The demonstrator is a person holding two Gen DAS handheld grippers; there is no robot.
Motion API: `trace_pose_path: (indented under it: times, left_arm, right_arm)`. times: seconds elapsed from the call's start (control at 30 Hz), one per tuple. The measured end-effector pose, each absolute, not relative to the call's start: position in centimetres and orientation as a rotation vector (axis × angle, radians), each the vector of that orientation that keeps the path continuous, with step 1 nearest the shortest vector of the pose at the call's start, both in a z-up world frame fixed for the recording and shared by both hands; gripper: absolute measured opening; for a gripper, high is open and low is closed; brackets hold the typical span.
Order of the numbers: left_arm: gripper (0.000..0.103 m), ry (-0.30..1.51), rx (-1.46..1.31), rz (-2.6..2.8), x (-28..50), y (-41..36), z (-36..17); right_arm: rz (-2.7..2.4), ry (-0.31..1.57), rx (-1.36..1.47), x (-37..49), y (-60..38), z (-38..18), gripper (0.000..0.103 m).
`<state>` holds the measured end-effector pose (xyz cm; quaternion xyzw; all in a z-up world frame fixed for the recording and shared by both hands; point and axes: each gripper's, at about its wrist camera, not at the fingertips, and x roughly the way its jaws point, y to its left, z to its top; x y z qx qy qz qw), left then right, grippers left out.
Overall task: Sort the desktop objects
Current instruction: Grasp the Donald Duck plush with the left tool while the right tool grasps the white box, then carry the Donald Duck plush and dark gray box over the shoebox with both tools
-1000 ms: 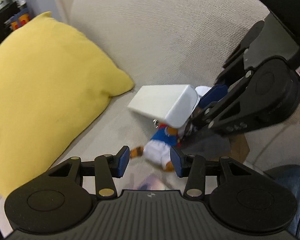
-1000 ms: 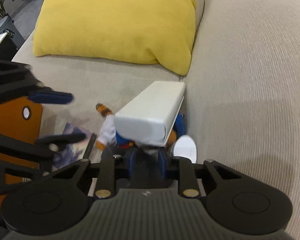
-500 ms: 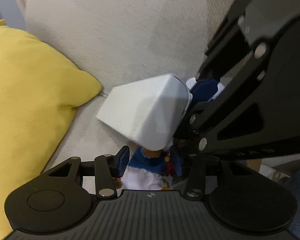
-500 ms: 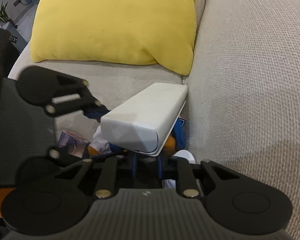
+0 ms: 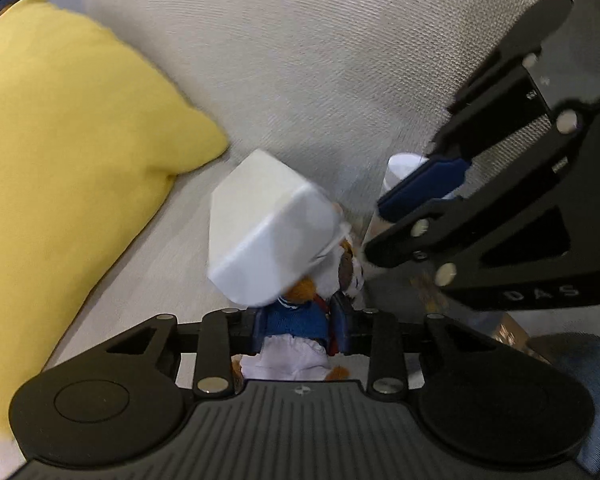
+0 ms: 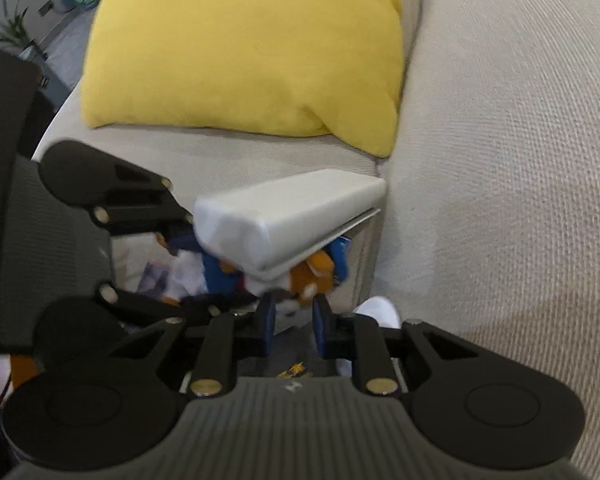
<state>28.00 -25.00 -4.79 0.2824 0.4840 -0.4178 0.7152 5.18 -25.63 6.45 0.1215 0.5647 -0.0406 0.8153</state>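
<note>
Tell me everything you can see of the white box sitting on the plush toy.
The white box is a long rectangular block with rounded corners, smooth and matte, looking like plastic or coated card; a thin lip runs along its lower edge. It lies tilted, its near end resting on the plush toy, its far end toward the sofa back, just below the yellow pillow. The view is blurred, so no print is readable. The left gripper has just been closing on the toy beneath, not on the box.
</note>
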Motion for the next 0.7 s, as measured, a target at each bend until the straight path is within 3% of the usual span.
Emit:
trace_pose_path:
  times: [0.13, 0.33, 0.53, 0.7]
  left_arm:
    - [0.037, 1.116, 0.584, -0.867, 27.3, -22.6, -3.5]
    - [0.037, 1.121, 0.539, -0.821, 25.5, -19.4, -2.6]
    - [0.038, 1.146, 0.54, -0.742, 23.9, -18.1, -3.5]
    - [0.042, 1.14, 0.541, -0.714, 23.4, -18.5, -4.0]
  right_arm:
    - [-0.021, 1.222, 0.182, 4.7, -23.6, 6.7, 0.037]
    - [0.059, 1.301, -0.002, 3.4, -20.3, 4.7, 0.051]
    - [0.062, 1.362, -0.207, 2.7, -17.5, 1.7, 0.062]
    - [0.044, 1.366, -0.364, 2.0, -15.8, 0.3, 0.063]
